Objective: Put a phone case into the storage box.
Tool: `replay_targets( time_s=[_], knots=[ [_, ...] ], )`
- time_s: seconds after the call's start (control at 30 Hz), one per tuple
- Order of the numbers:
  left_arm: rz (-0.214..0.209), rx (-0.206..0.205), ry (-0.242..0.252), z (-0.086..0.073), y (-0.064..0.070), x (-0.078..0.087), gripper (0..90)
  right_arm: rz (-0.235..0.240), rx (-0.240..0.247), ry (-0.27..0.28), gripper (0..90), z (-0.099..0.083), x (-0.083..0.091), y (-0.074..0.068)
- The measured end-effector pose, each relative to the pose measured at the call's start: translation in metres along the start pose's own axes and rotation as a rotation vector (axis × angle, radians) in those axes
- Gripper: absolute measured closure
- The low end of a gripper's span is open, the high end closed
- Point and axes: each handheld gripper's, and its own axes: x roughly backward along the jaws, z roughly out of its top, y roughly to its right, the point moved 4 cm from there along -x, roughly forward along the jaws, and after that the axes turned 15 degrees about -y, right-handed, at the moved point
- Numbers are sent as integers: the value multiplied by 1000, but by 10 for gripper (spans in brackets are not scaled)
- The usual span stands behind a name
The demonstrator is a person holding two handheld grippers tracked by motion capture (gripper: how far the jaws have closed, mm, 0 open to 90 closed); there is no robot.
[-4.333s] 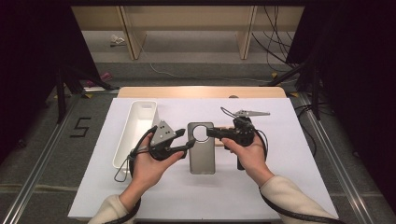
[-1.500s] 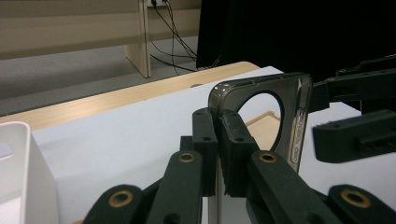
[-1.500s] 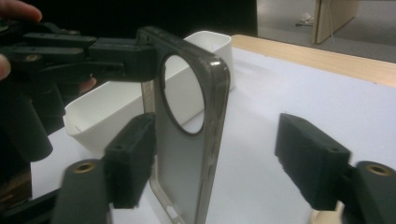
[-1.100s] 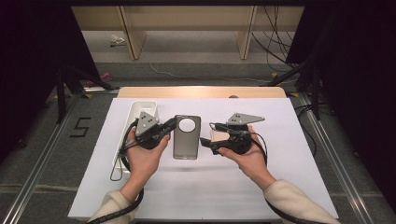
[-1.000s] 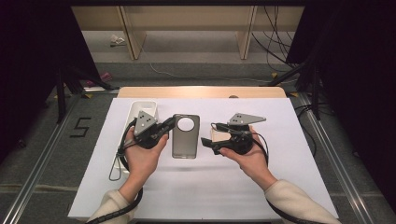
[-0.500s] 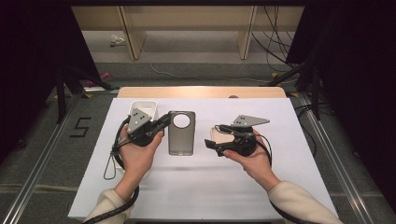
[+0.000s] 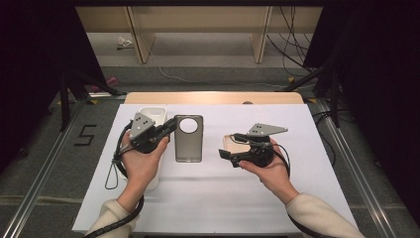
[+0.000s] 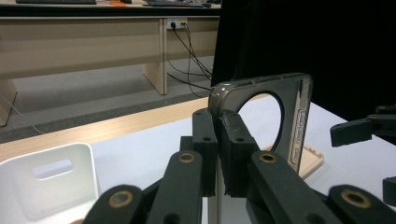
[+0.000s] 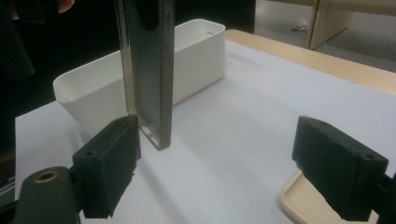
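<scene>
Left gripper (image 7: 171, 125) pinches phone case (image 7: 188, 138) aloft.

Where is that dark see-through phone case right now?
In the high view the phone case is left of centre over the table, pinched at its edge by the left gripper, between the white bin and the right gripper.

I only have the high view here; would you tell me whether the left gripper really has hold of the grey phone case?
Observer: Yes. In the left gripper view, the left gripper has its jaws shut on the phone case, at the edge beside its round camera cutout.
Operator: Thank you. Is the right gripper open?
Observer: Yes. The right gripper has its jaws wide apart with nothing between them.
Operator: What lies behind the case?
Observer: The right gripper view shows the white bin behind it.
</scene>
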Motion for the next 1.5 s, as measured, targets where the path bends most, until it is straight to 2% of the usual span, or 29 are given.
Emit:
replay_targets(
  time_s=[0.87, 1.5],
  knots=[
    [12, 3, 15, 7, -13, 8, 853, 0, -2, -6, 162, -10, 5, 1],
    [25, 11, 40, 21, -27, 17, 853, 1, -3, -7, 163, -14, 7, 2]
  ],
)
